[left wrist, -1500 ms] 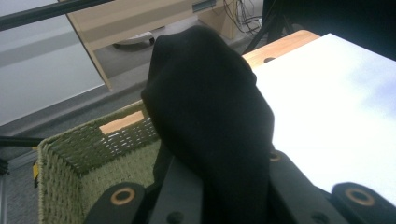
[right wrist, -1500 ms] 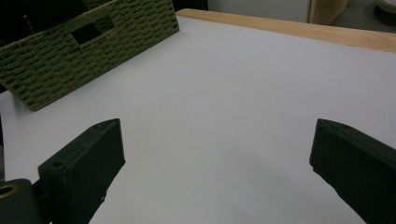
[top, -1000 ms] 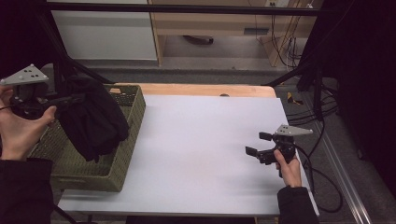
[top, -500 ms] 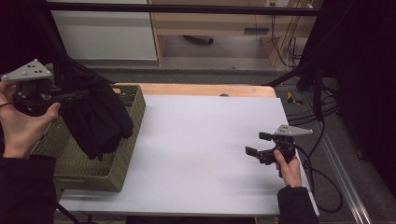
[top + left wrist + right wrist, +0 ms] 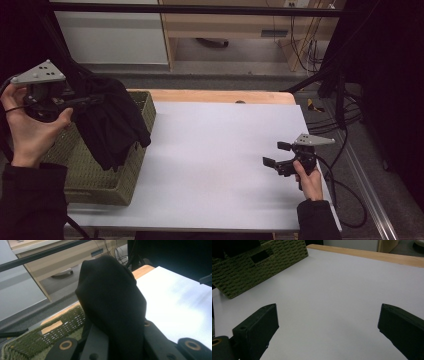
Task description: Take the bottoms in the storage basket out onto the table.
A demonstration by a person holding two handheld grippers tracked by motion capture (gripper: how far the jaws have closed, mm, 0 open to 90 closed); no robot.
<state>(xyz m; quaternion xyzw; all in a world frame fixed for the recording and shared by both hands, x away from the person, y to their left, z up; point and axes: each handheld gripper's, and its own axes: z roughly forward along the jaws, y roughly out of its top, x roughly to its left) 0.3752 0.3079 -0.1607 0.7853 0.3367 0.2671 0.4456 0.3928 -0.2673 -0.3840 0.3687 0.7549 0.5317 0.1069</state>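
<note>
Left gripper (image 5: pixel 75 102) clamped on black cloth (image 5: pixel 112 125) — cloth hangs from its jaws, draped over the green woven basket (image 5: pixel 95 177) below. Right gripper (image 5: pixel 277 155) open, empty, low over the white counter (image 5: pixel 215 150) — well apart from the cloth.

A white table top (image 5: pixel 225 165) has a bare wooden strip (image 5: pixel 220 96) along its far edge; beyond it, on the grey floor, stand a white cabinet (image 5: pixel 112 35) and a light wooden unit (image 5: pixel 225 25); tangled black cables (image 5: pixel 345 110) trail off the table's right side; a dark metal bar (image 5: pixel 200 9) crosses overhead.
</note>
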